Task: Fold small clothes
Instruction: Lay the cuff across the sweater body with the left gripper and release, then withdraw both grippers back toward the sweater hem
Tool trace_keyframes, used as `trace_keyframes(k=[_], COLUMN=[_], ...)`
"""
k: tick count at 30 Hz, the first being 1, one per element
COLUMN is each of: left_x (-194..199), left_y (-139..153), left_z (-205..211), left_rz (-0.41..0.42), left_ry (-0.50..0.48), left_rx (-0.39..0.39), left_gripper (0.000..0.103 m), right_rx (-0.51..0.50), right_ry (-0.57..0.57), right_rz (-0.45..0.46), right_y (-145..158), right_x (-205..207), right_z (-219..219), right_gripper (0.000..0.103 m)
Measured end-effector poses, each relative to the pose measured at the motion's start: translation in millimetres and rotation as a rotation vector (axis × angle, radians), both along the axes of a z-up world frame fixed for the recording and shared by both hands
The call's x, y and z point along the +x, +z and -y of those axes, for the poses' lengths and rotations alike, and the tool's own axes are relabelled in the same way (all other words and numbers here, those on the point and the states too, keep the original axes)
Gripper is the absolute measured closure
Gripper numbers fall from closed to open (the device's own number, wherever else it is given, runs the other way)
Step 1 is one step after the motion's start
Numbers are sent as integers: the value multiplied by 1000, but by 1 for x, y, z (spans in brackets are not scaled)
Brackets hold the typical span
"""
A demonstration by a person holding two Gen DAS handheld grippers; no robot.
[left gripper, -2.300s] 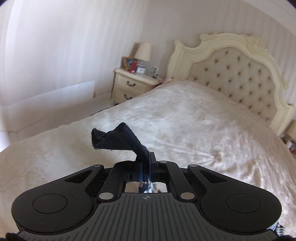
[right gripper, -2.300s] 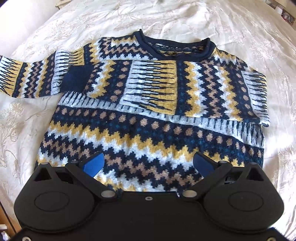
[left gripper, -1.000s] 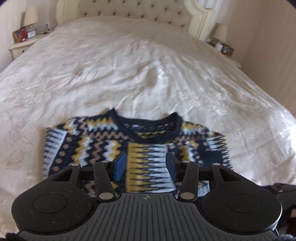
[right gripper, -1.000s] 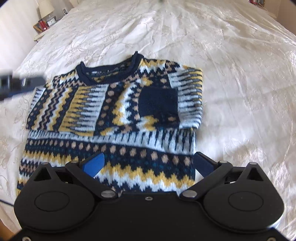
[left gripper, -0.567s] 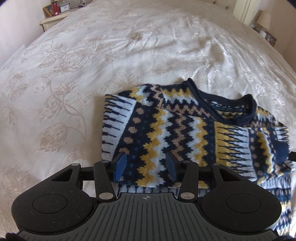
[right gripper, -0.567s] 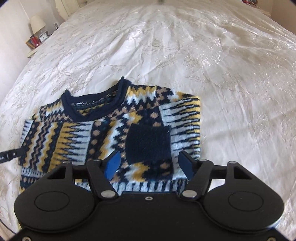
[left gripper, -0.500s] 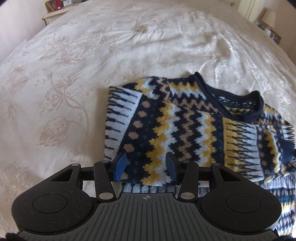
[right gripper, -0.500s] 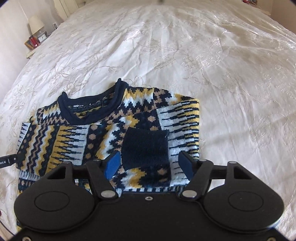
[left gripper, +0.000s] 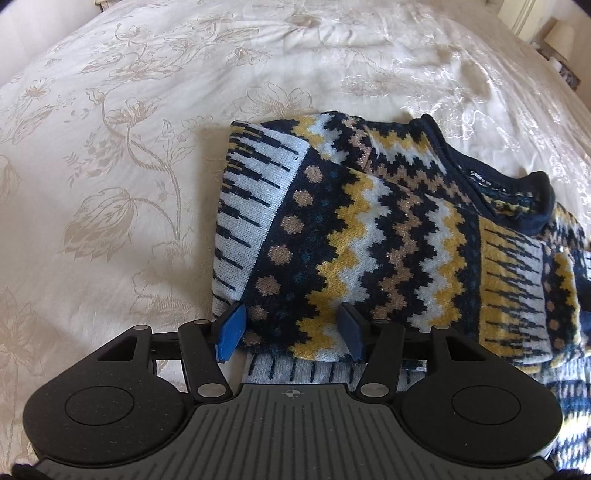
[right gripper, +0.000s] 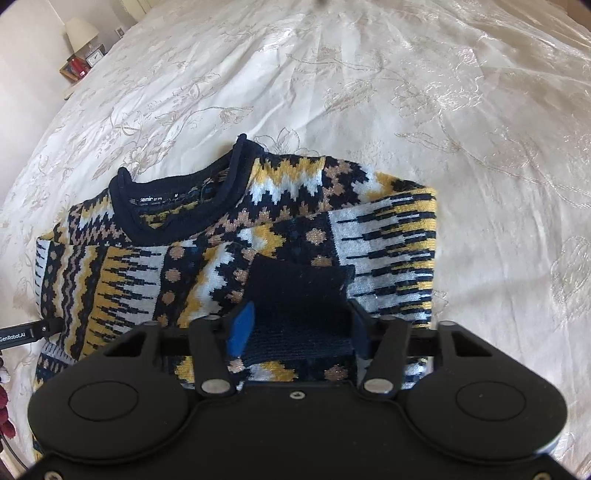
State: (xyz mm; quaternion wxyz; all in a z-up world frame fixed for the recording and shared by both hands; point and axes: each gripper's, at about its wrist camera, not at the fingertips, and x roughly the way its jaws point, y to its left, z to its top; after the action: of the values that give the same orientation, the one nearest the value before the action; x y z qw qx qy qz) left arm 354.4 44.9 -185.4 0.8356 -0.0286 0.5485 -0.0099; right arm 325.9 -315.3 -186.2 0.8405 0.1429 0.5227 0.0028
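Sweater (left gripper: 388,236) – thick patterned knit, lying flat on the bedspread (left gripper: 110,147) with both sleeves folded in across the chest. We judge it soft and floppy, moderately heavy for its size, grippy rather than slick, not fragile. It will sag wherever it is unsupported, so we'd take it at the two folded side edges, pinching all layers at once.

Left gripper (left gripper: 290,332) – jaws about half open, just been opening a little, straddling the folded sleeve near the sweater's edge; pads not pressing, nothing held. Right gripper (right gripper: 301,330) – jaws just been closing, roughly half open, standing either side of the navy cuff (right gripper: 299,291); we can't tell if the pads touch it yet.

Around: only bare bedspread, lamp (right gripper: 79,33) and small items well apart. Nothing blocks the fold; the left gripper's tip shows at the right view's edge.
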Motion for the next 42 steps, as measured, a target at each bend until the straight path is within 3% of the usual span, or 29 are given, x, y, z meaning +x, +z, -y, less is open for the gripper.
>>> trace_keyframes(k=[1,3,8,11,15,18,27,31,33,37,42], left_x=[0,-2,-10,-6,2,4,5,8,7,1,8], left_y=[1,8,30,33,17,1,-10,-15,-17,-21,-16], left_z=[0,-3,-4,-4,-7,-13,-15,-13,-13,-17,-24], left_rz=[3,18,91,99,38,-13,5,16,38,88,33], left_ry=[1,8,-2,-12,16,43,59,79,87,104,90], left_rx=[-4,-15,-28,-17,30,10,20,26,26,7,-33], left_gripper=[50,50,49,49,49,43,22,7,2,0,1], right_rx=[-4,8,-30,-32,-102,-157,-174,-154,-144,-137,-135], right_ry=[1,17,16,-28,-22,-3,8,-12,-18,-18,-20], right_rz=[-6,7,108,72,2,-55,-60,-54,-46,-18,-3], right_y=[1,9,47,42,20,4,-6,-2,0,8,14], right_x=[0,-1,-21,-28,-26,-22,-21,-23,-24,-32,-47], right_z=[-1,-4,-5,5,5,-3,-7,-3,-2,-3,-3], right_gripper=[66,80,83,83,83,73,69,52,49,35,27])
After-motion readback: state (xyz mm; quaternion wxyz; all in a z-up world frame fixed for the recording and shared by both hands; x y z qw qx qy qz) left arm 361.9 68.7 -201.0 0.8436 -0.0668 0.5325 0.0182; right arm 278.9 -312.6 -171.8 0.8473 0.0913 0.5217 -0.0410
